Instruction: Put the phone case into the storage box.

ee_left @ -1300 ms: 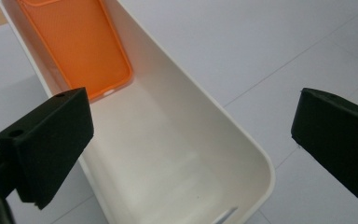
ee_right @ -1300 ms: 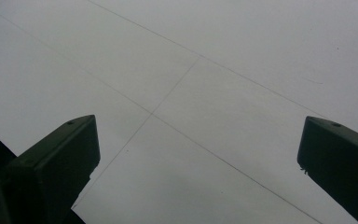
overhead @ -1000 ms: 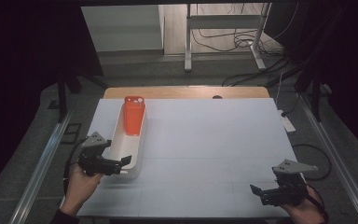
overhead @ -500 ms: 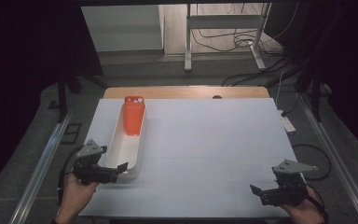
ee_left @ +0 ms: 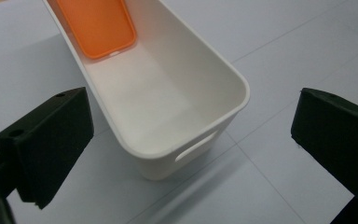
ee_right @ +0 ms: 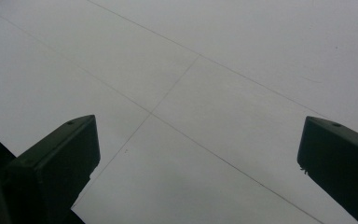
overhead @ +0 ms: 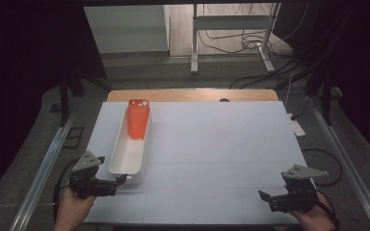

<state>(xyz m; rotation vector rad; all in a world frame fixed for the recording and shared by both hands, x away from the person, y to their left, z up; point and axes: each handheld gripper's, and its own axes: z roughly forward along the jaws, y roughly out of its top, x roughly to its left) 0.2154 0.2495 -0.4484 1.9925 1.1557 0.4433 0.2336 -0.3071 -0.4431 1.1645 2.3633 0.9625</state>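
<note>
White across the whole table (overhead: 212,159), faint seams crossing its top. On the left side a long white plastic bin (overhead: 127,154) lies lengthwise, and an orange phone case (overhead: 138,118) leans in its far end, camera cut-out up. At the near left edge the left gripper (overhead: 120,179) hovers just short of the bin's near end wall, jaws spread wide, nothing between them; its own view looks straight into the bin. Over at the near right corner, the right gripper (overhead: 265,196) sits well apart, jaws likewise wide open above bare tabletop.
</note>
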